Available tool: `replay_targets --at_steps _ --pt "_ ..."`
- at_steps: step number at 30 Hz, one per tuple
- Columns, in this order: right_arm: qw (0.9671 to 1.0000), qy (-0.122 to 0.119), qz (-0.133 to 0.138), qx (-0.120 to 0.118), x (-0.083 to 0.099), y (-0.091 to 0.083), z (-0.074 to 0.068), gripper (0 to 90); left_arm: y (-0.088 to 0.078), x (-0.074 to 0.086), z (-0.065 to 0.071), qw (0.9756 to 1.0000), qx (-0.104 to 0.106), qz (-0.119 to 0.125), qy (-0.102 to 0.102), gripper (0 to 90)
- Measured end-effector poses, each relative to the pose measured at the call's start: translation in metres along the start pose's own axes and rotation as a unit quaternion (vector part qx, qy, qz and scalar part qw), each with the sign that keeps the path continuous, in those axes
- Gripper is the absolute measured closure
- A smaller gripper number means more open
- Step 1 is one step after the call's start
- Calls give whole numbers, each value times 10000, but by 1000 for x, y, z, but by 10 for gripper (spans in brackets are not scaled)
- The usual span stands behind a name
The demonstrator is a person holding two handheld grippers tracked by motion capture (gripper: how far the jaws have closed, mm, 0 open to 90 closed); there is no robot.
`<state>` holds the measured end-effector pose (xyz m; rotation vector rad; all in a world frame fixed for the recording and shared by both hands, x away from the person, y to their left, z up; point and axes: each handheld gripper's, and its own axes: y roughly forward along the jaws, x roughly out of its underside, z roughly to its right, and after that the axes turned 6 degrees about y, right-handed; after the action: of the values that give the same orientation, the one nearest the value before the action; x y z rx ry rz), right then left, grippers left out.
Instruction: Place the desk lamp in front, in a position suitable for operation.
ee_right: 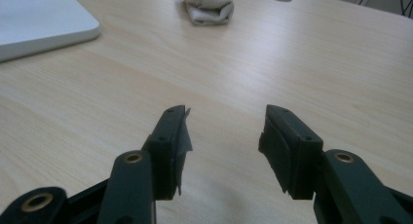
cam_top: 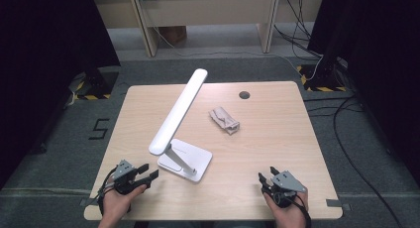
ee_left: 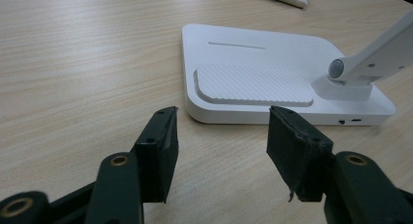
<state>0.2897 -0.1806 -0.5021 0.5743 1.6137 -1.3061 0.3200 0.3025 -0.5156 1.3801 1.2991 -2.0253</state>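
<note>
White folding desk lamp (cam_top: 179, 120) with flat square base, mid-tabletop (cam_top: 277, 153): left tool (cam_top: 147, 172), open and empty, just beside base's near corner, should square up before closing; right tool (cam_top: 267, 177), open and empty, well right; crumpled grey cloth (cam_top: 224, 120) beyond.

Left claw (cam_top: 148, 174) and right claw (cam_top: 266, 179) rest low, jaws spread wide, holding nothing.
</note>
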Motion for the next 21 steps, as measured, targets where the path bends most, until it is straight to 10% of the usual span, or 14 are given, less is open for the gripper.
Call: replay_targets --at_steps 5,13,21 --pt "9998 -107 112 -109 -6 -1 -10 504 -1 0 -2 9999 -44 24 -95 476" --pt "9984 -287 117 -467 -18 6 -34 496 -7 -13 11 9994 154 33 321 438" --pt "9938 -259 -90 -1078 -24 19 -71 535 -24 -40 44 9895 1020 273 988 396"
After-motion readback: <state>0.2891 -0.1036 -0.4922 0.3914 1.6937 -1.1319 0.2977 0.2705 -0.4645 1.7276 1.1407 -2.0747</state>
